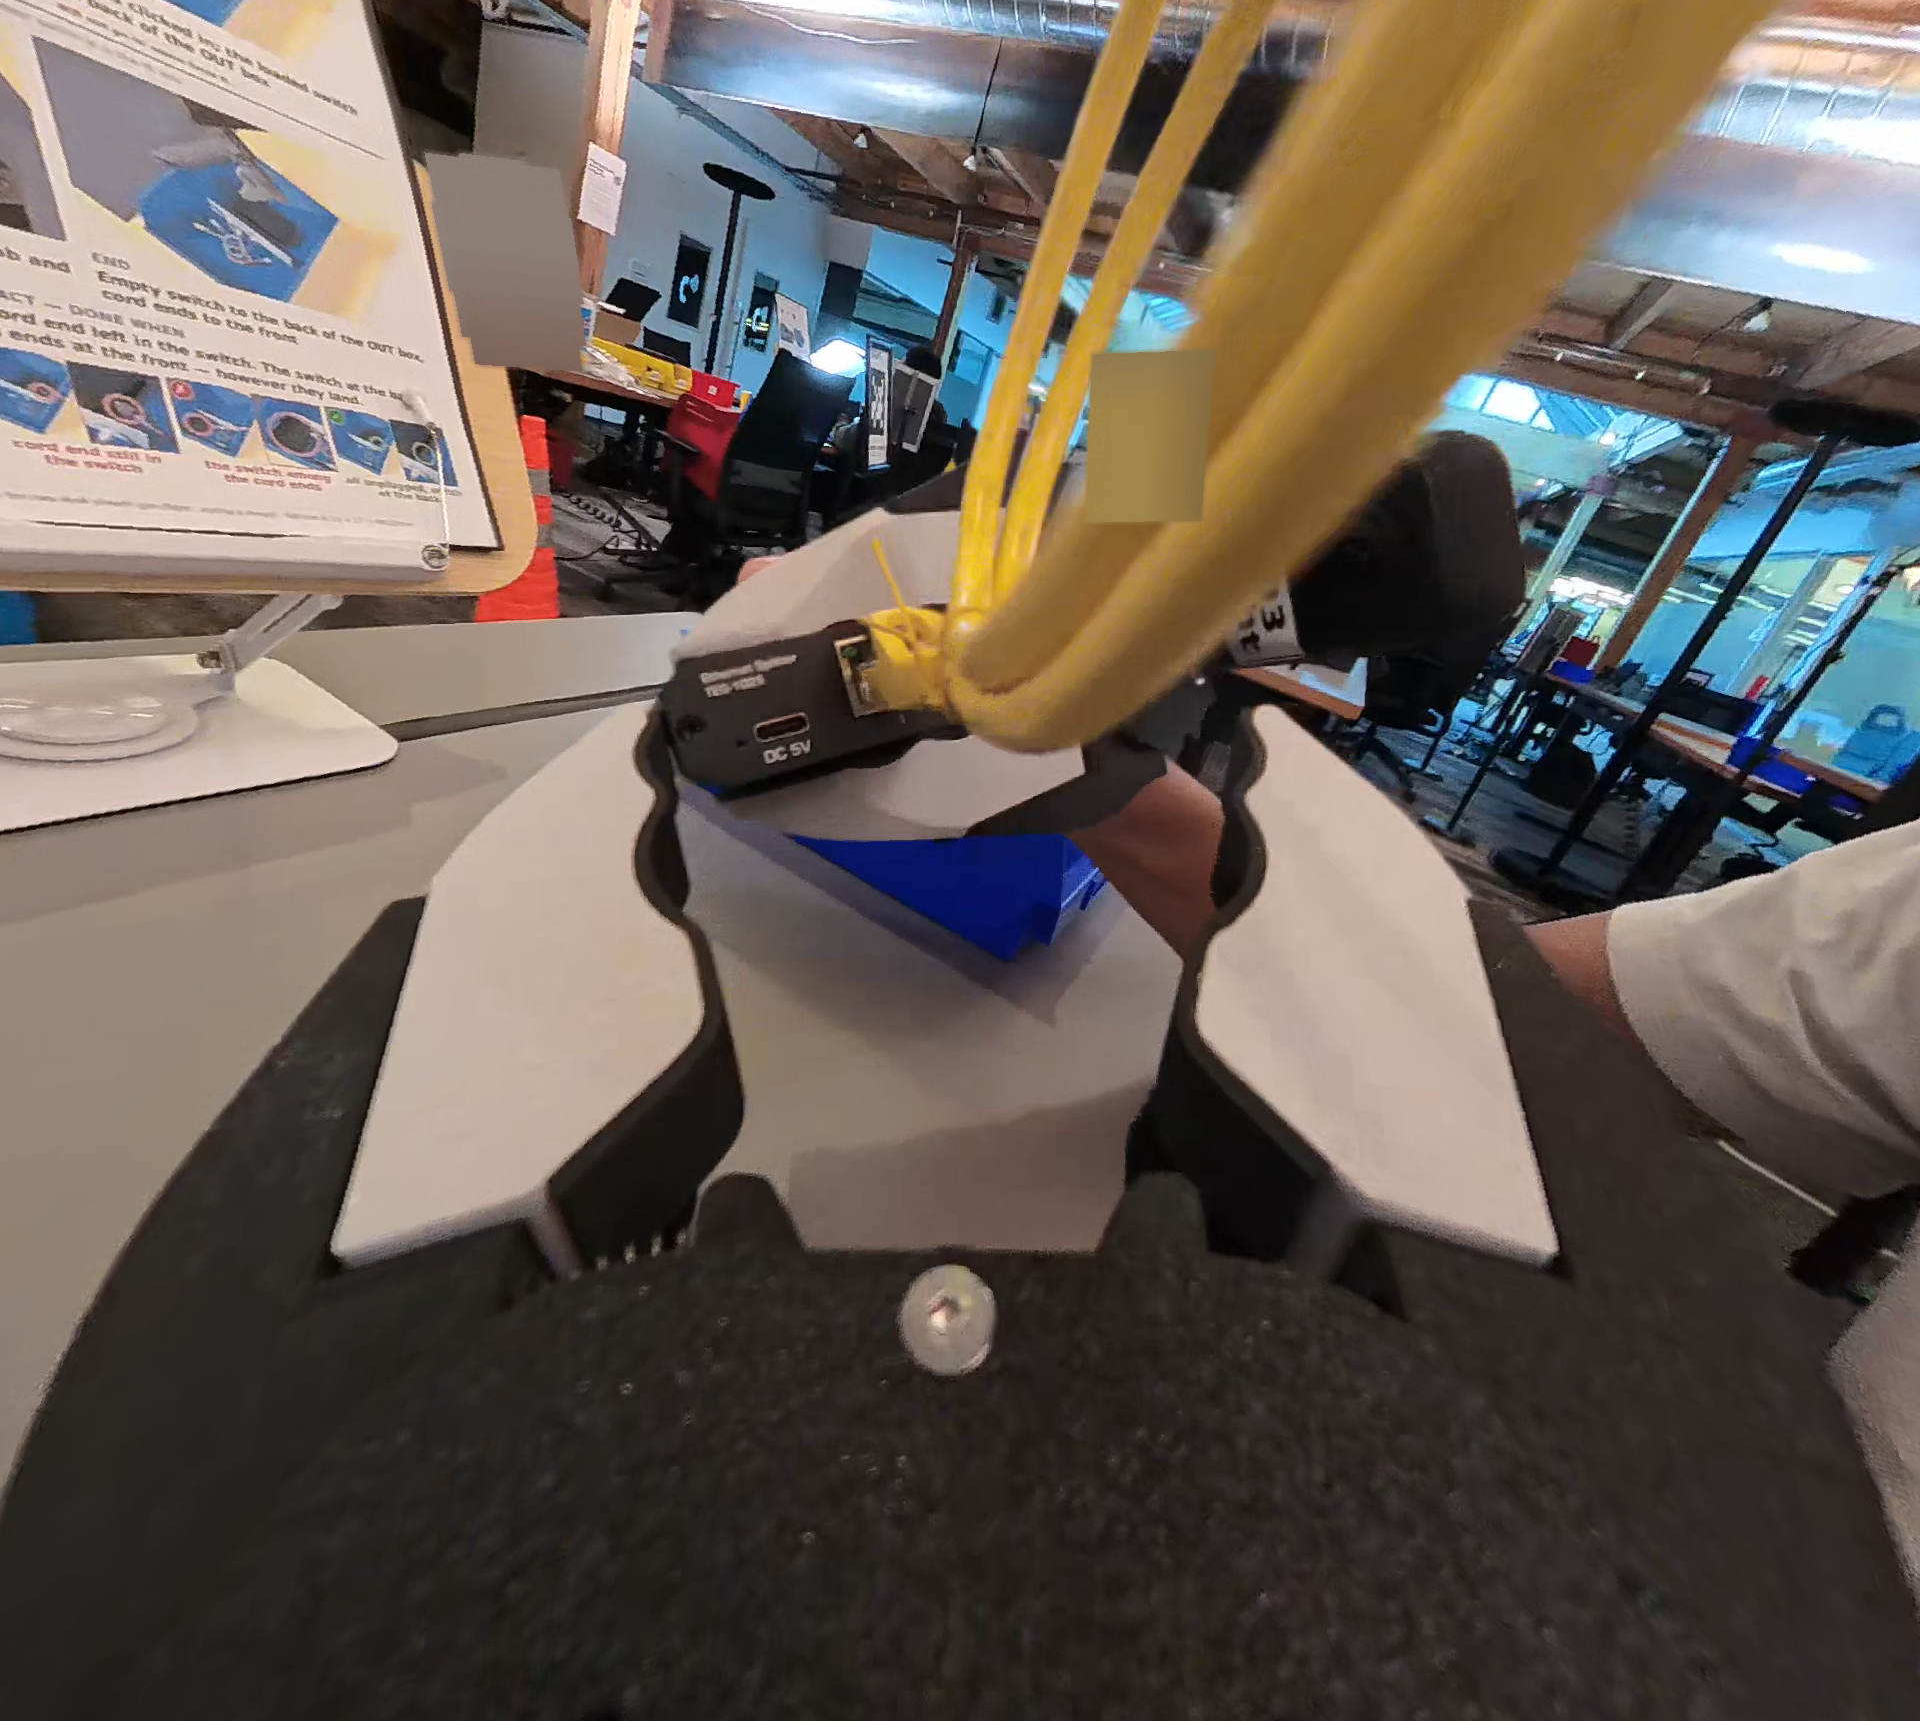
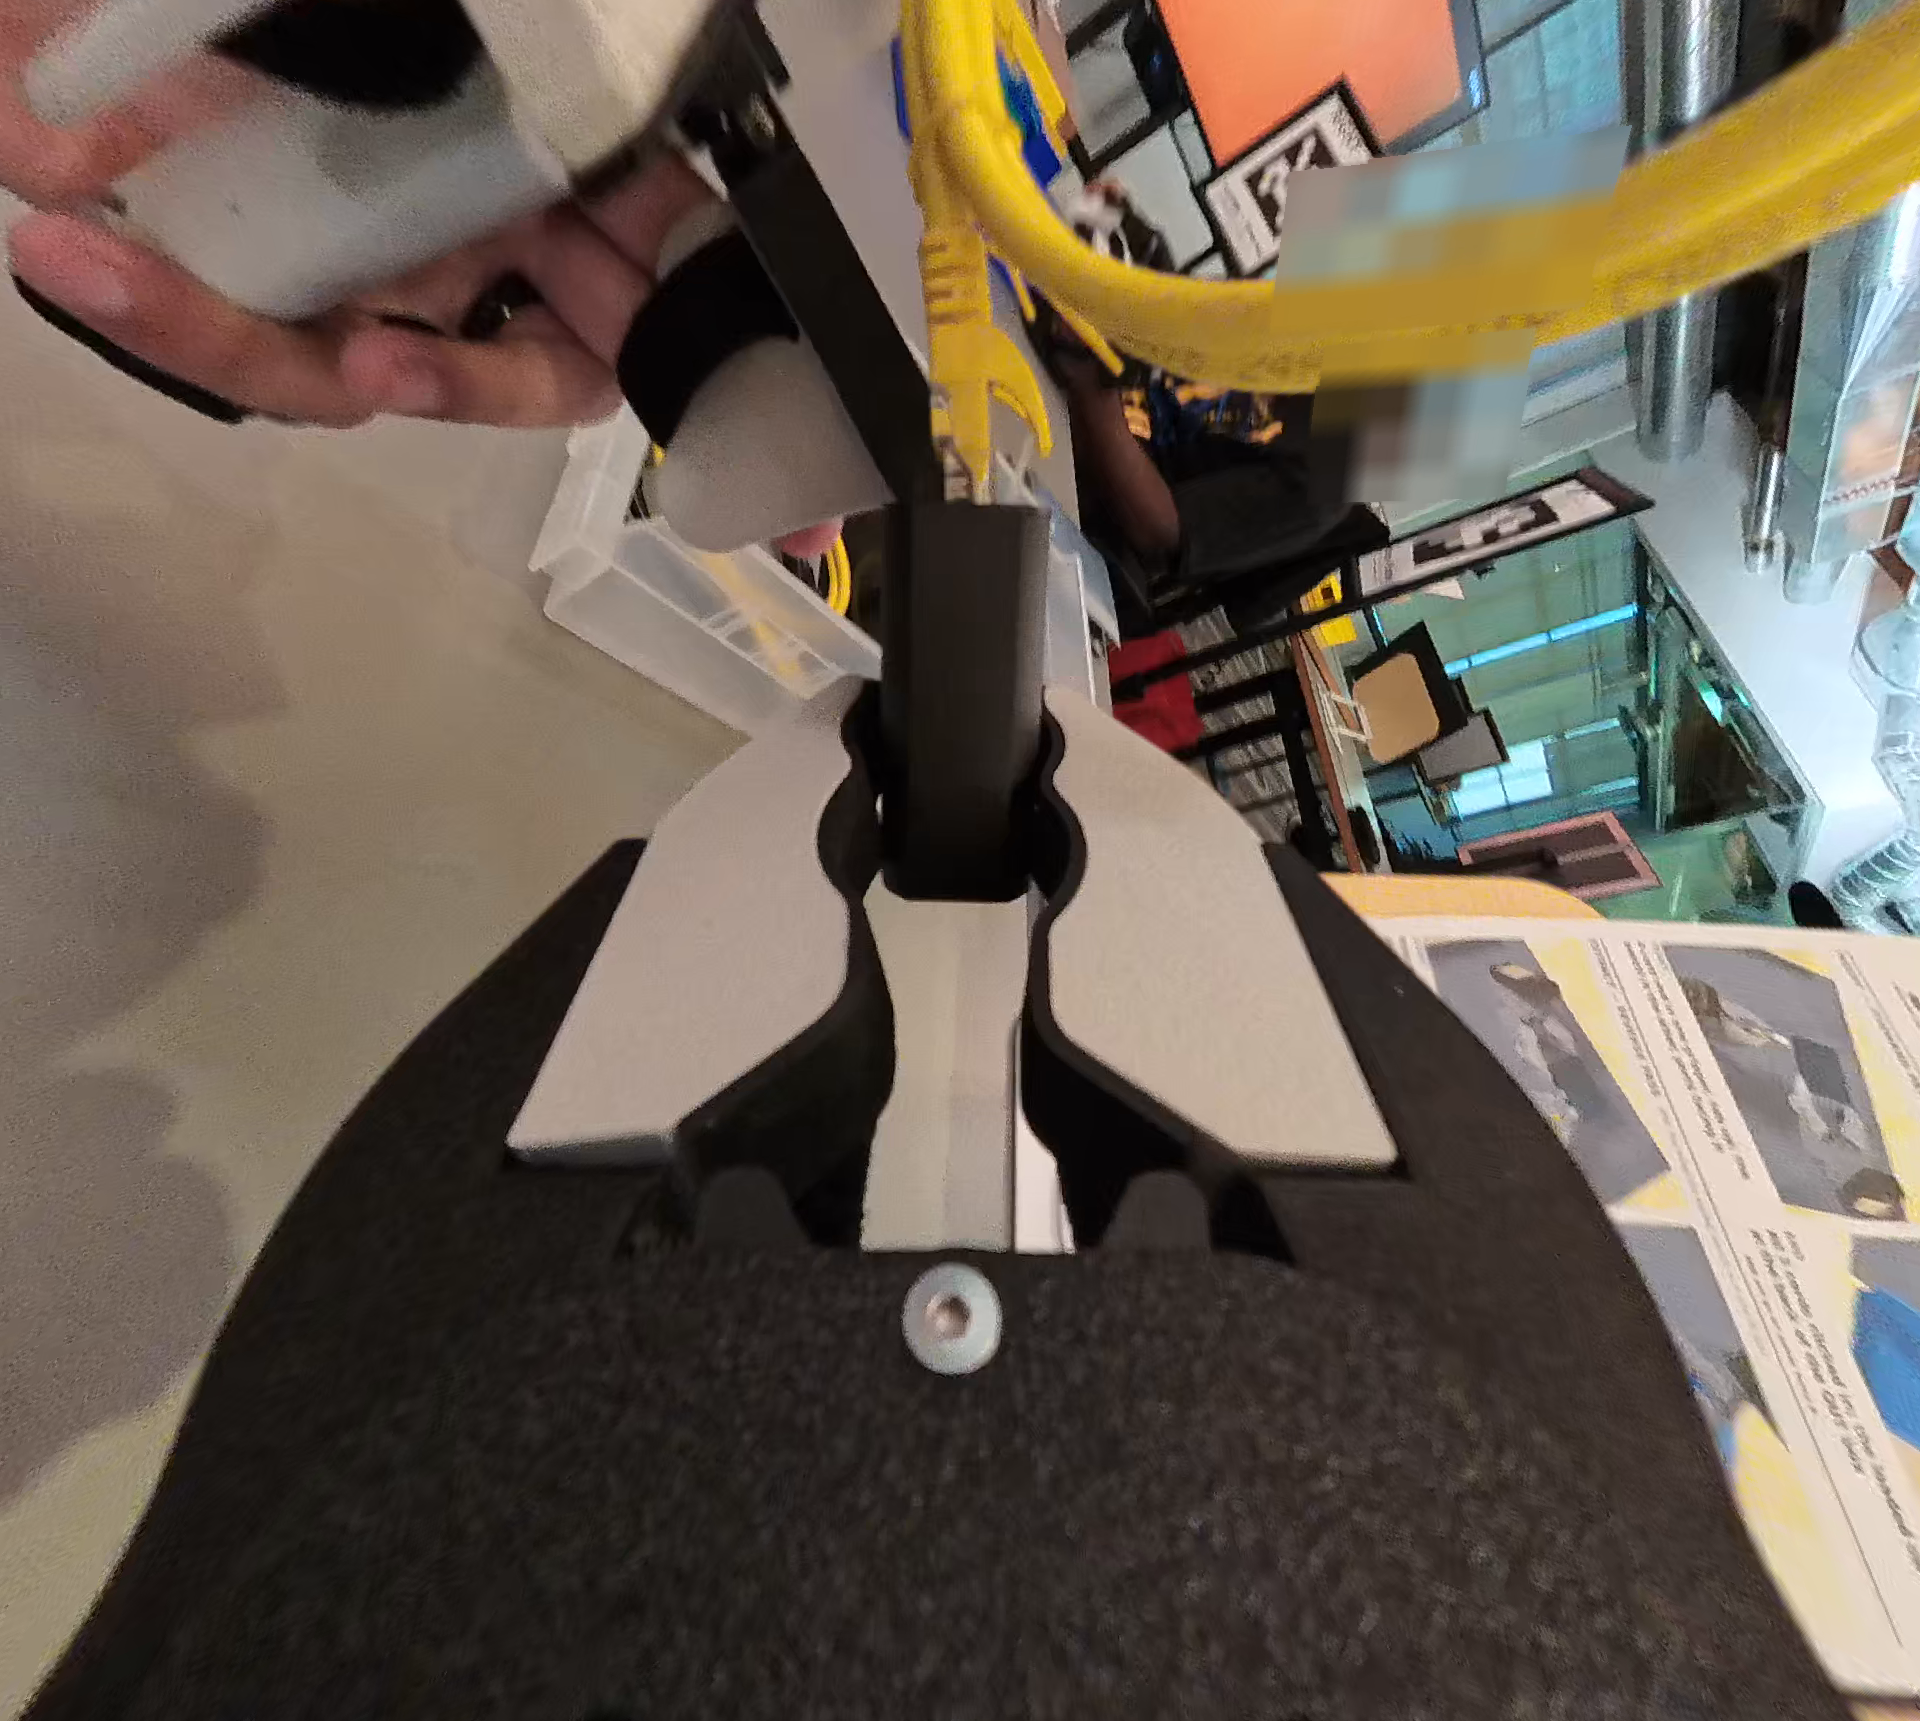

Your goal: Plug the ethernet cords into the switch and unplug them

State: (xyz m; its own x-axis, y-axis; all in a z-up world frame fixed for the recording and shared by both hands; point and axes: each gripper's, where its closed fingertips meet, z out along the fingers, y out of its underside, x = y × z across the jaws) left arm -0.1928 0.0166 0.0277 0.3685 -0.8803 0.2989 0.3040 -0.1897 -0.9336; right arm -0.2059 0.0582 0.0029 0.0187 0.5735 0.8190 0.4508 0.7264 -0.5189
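The black switch (image 1: 769,715) is pinched between the white fingers of my right gripper (image 2: 956,798), seen in the left wrist view (image 1: 914,798) above and below it. In the right wrist view the switch (image 2: 961,684) stands upright between both pads. A yellow ethernet plug (image 1: 888,674) sits in its end port, and the yellow cords (image 1: 1195,424), bundled with a tie, loop upward. The plug (image 2: 971,393) also shows in the right wrist view at the switch's far end. My left gripper (image 1: 951,767) is wide open and holds nothing, its fingers on either side of the switch.
A blue bin (image 1: 966,892) lies under the switch on the grey table (image 1: 156,944). An instruction sheet on a stand (image 1: 208,217) is at the left. A clear plastic box (image 2: 686,591) holds more yellow cord. A person's arm (image 1: 1766,996) is at the right.
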